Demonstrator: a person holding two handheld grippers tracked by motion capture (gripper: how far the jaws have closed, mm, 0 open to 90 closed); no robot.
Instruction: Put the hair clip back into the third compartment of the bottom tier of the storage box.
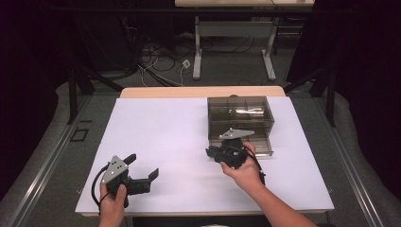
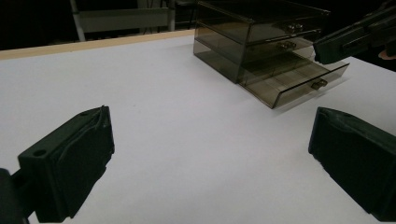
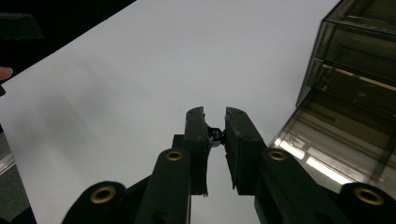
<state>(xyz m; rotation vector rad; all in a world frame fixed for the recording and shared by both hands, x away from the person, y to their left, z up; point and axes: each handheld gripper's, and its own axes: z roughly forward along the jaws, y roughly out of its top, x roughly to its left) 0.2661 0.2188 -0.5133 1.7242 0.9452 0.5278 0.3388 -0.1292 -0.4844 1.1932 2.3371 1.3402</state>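
Right gripper pinches a small dark object beside the drawer box.
Box sits near the table's far right edge, bottom drawer open; left gripper jaws wide apart near the front left corner.

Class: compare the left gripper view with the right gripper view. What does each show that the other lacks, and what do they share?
Left gripper view: the left tongs wide open, and the handle of the pulled-out bottom drawer. Right gripper view: the right tongs pinching a small dark item. Shared: the smoky drawer unit and white table.
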